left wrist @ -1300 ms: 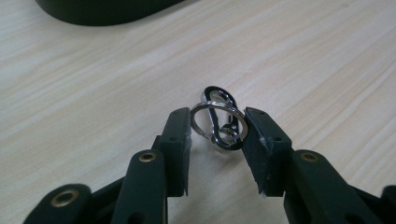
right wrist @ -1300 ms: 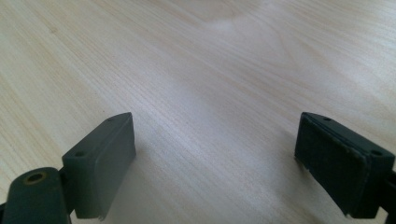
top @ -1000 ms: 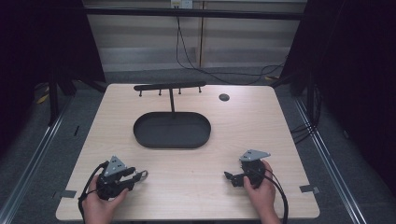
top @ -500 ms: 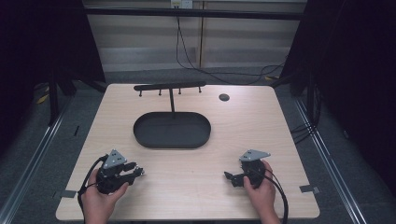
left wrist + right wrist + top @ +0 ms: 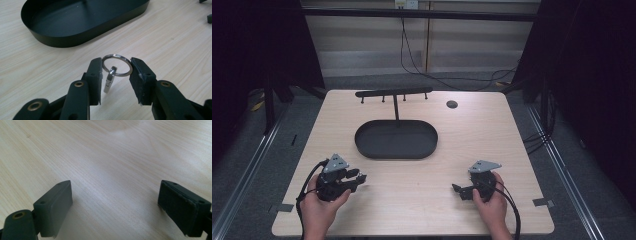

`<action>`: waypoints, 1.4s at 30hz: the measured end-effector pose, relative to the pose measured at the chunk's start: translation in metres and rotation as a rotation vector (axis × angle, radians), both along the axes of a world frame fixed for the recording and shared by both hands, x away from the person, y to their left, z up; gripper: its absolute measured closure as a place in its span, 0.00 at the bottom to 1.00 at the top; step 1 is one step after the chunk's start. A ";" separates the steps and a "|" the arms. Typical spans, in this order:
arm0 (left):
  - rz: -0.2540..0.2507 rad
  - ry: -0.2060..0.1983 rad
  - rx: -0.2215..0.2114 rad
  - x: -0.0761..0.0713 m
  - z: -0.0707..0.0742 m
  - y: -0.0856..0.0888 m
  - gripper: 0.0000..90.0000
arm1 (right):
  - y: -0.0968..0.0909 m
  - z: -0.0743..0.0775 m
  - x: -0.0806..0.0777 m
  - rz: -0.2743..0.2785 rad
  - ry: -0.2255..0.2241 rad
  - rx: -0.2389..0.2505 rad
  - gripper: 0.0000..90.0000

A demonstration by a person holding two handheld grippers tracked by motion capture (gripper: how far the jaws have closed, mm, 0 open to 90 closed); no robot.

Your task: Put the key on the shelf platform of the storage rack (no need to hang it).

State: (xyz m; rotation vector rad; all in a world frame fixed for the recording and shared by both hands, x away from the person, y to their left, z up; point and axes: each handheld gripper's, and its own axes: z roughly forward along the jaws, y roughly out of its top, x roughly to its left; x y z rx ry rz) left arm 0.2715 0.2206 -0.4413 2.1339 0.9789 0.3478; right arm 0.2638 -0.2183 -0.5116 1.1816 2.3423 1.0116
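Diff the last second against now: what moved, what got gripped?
The left gripper, shut on the silver metal key ring with its hanging clasp, lifted slightly off the light wooden table. No new grip or release. The right gripper, open, and the black oval tray stayed put.

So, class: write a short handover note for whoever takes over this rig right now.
Left gripper: fingers shut on the key ring, a small metal clasp hanging from it, above the table.
Right gripper: open, holding nothing, over bare tabletop.
Black oval tray and hook stand lie ahead.
Done: ring picked up.
Left: probably carrying it to the tray or a hook.
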 end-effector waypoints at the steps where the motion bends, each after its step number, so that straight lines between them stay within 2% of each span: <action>1: -0.001 0.004 0.002 0.001 0.001 -0.001 0.69 | 0.000 0.000 0.000 0.000 0.000 0.000 0.13; 8: 0.000 -0.006 -0.004 0.006 0.009 -0.004 0.69 | 0.000 0.000 0.000 0.000 0.000 0.000 0.13; 15: -0.010 0.006 -0.013 0.013 0.016 -0.007 0.69 | 0.000 0.000 0.000 0.000 0.000 0.000 0.13; 18: -0.016 0.008 -0.002 0.016 0.019 -0.009 0.69 | 0.000 0.000 0.000 0.000 0.000 0.000 0.13; 26: -0.006 0.010 -0.029 0.025 0.026 -0.014 0.69 | 0.000 0.000 0.000 0.000 0.000 0.000 0.13; 33: -0.013 0.015 -0.023 0.030 0.030 -0.016 0.69 | 0.000 0.000 0.000 0.000 0.000 0.000 0.13; 42: -0.006 0.016 -0.038 0.038 0.036 -0.019 0.69 | 0.000 0.000 0.000 0.000 0.000 0.000 0.13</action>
